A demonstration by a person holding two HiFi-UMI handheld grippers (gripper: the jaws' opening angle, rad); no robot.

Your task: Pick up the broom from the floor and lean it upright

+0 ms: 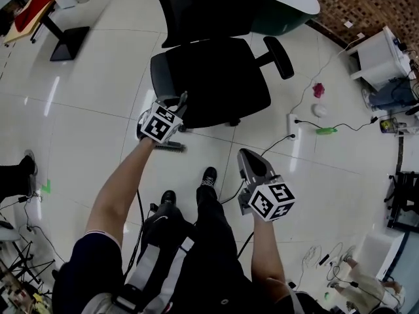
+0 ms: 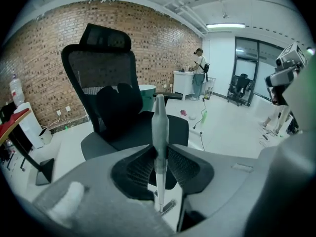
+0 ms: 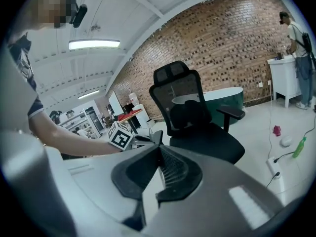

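In the left gripper view the broom's pale handle (image 2: 160,127) stands upright between the jaws, and its brush head (image 2: 169,207) is low by the floor. My left gripper (image 2: 160,151) is shut on that handle. The head view shows the left gripper (image 1: 179,103) in front of the black office chair (image 1: 209,77), with the brush head (image 1: 169,146) just below it on the white floor. My right gripper (image 1: 247,156) hangs to the right, apart from the broom. In its own view the right gripper (image 3: 159,146) has its jaws together with nothing between them.
The office chair (image 2: 113,107) stands close ahead, with a green tub behind it. A power strip (image 1: 292,126), cables, a green bottle (image 1: 326,131) and a pink item (image 1: 319,90) lie on the floor to the right. A person (image 2: 199,73) stands at a far white counter.
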